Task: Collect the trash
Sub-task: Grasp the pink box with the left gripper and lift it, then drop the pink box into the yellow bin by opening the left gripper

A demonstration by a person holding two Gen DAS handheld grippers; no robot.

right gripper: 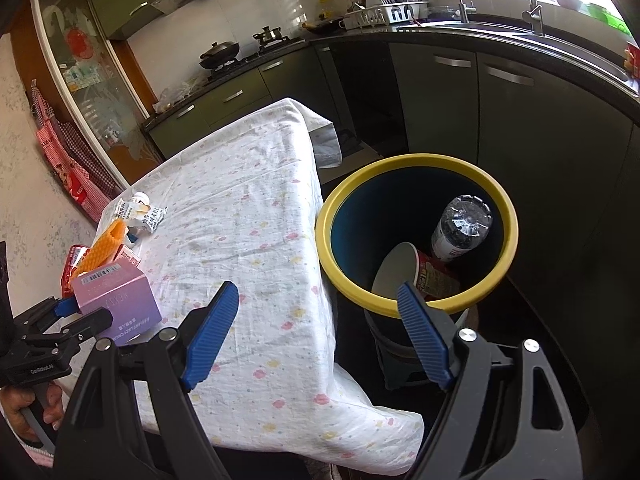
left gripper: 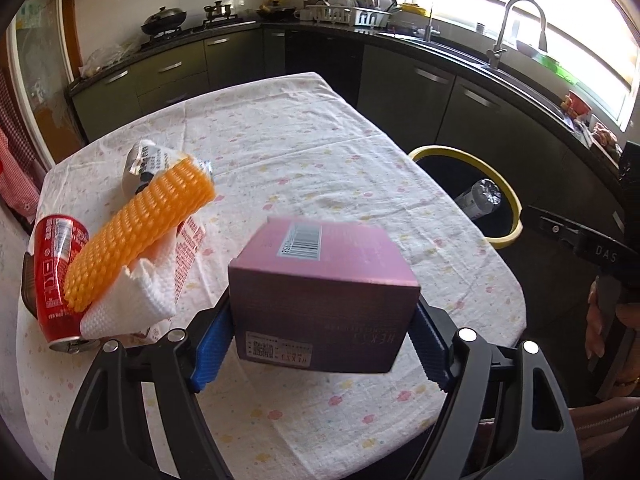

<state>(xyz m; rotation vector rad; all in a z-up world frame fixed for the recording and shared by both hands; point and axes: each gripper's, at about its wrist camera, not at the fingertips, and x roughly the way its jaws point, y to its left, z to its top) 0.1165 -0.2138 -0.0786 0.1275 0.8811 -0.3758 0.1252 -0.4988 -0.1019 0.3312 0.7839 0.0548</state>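
over the clothed table my left gripper grips the pink box, lifted clear; beside it my right gripper gapes empty near the yellow-rimmed bin.

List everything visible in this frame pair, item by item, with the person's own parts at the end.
pink box: one, pink-purple, between the left gripper's pads, above the table
foam net sleeve: one, orange, on the table's left
red can: one, lying beside the sleeve
paper towel: one, white, under the sleeve
wrapper: one, white-silver, behind the sleeve
table: one, floral cloth
trash bin: one, yellow rim, right of the table
plastic bottle: one, clear, in bin
noodle cup: one, red, in bin
left gripper: blue pads, holding box
right gripper: blue pads, empty, open
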